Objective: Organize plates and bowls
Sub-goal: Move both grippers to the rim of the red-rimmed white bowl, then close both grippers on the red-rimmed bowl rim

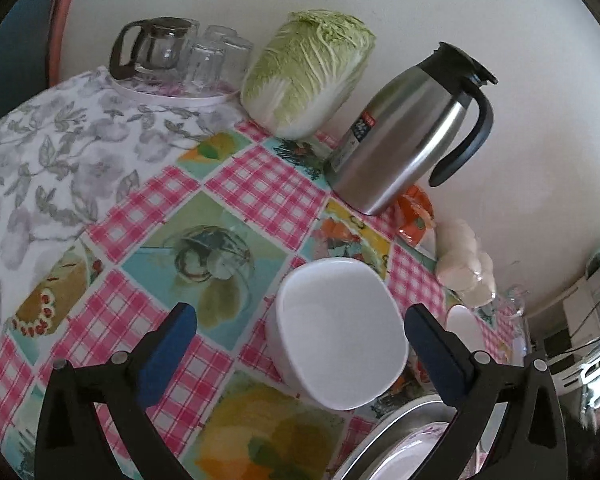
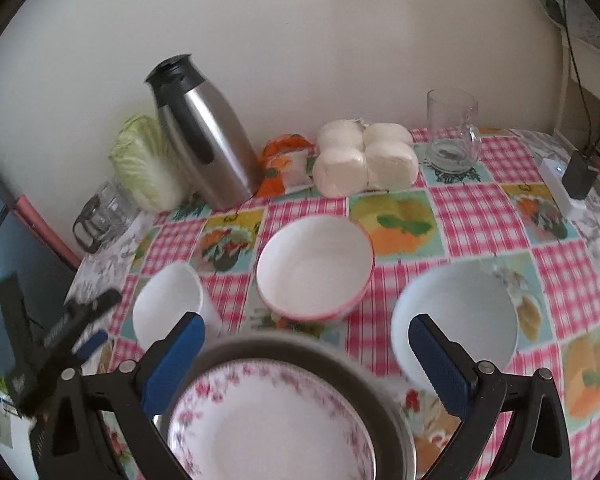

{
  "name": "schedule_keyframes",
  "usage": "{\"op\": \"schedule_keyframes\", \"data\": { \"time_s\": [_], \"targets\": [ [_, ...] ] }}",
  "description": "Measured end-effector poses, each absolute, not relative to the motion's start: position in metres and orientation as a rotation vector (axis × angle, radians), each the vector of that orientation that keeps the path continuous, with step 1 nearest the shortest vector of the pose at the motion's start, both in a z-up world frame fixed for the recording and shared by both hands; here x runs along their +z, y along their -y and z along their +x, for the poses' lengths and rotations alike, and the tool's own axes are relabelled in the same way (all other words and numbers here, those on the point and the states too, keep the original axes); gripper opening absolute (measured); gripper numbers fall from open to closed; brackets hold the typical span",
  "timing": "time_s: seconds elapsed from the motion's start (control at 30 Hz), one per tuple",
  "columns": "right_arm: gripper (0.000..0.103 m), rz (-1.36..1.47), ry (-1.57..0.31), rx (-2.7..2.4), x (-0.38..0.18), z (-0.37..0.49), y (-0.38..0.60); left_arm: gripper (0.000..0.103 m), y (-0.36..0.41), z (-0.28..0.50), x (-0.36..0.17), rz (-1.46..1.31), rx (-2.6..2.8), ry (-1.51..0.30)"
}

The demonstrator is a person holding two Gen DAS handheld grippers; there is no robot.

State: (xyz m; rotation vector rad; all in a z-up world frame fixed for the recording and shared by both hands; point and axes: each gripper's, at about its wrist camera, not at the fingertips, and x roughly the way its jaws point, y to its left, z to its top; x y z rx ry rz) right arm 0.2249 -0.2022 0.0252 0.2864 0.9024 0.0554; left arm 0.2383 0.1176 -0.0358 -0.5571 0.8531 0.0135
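Note:
A white bowl (image 1: 340,332) stands on the checked tablecloth between the fingers of my left gripper (image 1: 300,314), which is open wide with its pads clear of the bowl. The same bowl (image 2: 168,304) shows at the left of the right wrist view, beside the left gripper (image 2: 104,316). My right gripper (image 2: 304,322) is open above a metal dish (image 2: 380,392) holding a floral plate (image 2: 272,420), with neither pad touching it. A pink-rimmed bowl (image 2: 316,268) sits at the centre and another white bowl (image 2: 456,316) to the right. The metal dish (image 1: 384,436) is also in the left wrist view's lower right.
Along the wall stand a steel thermos jug (image 2: 204,136), a cabbage (image 2: 144,164), a bag of white buns (image 2: 364,160), an orange packet (image 2: 284,160) and a glass mug (image 2: 452,132). A glass pot (image 1: 156,46) with tumblers sits on a tray. A white charger (image 2: 560,188) lies at the right.

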Motion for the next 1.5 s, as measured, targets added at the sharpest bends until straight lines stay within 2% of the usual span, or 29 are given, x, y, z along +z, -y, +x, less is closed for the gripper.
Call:
{"op": "schedule_keyframes", "data": {
  "time_s": [0.33, 0.47, 0.5, 0.53, 0.6, 0.73, 0.77, 0.83, 0.97, 1.03, 1.23, 1.43, 1.5],
  "targets": [
    [0.102, 0.243, -1.029, -0.033, 0.009, 0.275, 0.226, 0.103, -0.085, 0.266, -0.013, -0.52, -0.076, -0.914],
    [0.095, 0.222, -1.049, -0.041, 0.0, 0.288, 0.228, 0.101, -0.057, 0.289, -0.002, -0.463, -0.129, -0.973],
    [0.094, 0.218, -1.058, -0.045, -0.003, 0.292, 0.229, 0.096, -0.046, 0.295, -0.001, -0.444, -0.155, -0.997],
    [0.094, 0.217, -1.066, -0.052, -0.007, 0.295, 0.23, 0.086, -0.038, 0.3, -0.002, -0.436, -0.178, -1.019],
    [0.088, 0.218, -1.075, -0.045, -0.014, 0.301, 0.23, 0.078, -0.021, 0.31, -0.005, -0.402, -0.198, -1.067],
    [0.082, 0.229, -1.104, -0.033, -0.026, 0.31, 0.231, 0.074, 0.02, 0.327, -0.021, -0.323, -0.261, -1.168],
    [0.076, 0.233, -1.114, -0.031, -0.03, 0.313, 0.232, 0.071, 0.026, 0.329, -0.025, -0.319, -0.272, -1.188],
    [0.069, 0.238, -1.123, -0.017, -0.035, 0.317, 0.233, 0.061, 0.038, 0.335, -0.036, -0.309, -0.286, -1.238],
    [0.055, 0.235, -1.141, 0.004, -0.044, 0.324, 0.232, 0.052, 0.054, 0.341, -0.054, -0.271, -0.267, -1.287],
    [0.053, 0.233, -1.159, 0.006, -0.05, 0.326, 0.232, 0.042, 0.059, 0.342, -0.062, -0.263, -0.273, -1.309],
    [0.035, 0.236, -1.199, 0.03, -0.063, 0.329, 0.233, 0.024, 0.074, 0.345, -0.075, -0.234, -0.277, -1.342],
    [0.015, 0.211, -1.23, 0.041, -0.069, 0.331, 0.229, 0.014, 0.083, 0.349, -0.096, -0.218, -0.265, -1.386],
    [0.014, 0.209, -1.229, 0.044, -0.069, 0.33, 0.228, 0.013, 0.086, 0.35, -0.099, -0.207, -0.263, -1.382]
  ]
}}
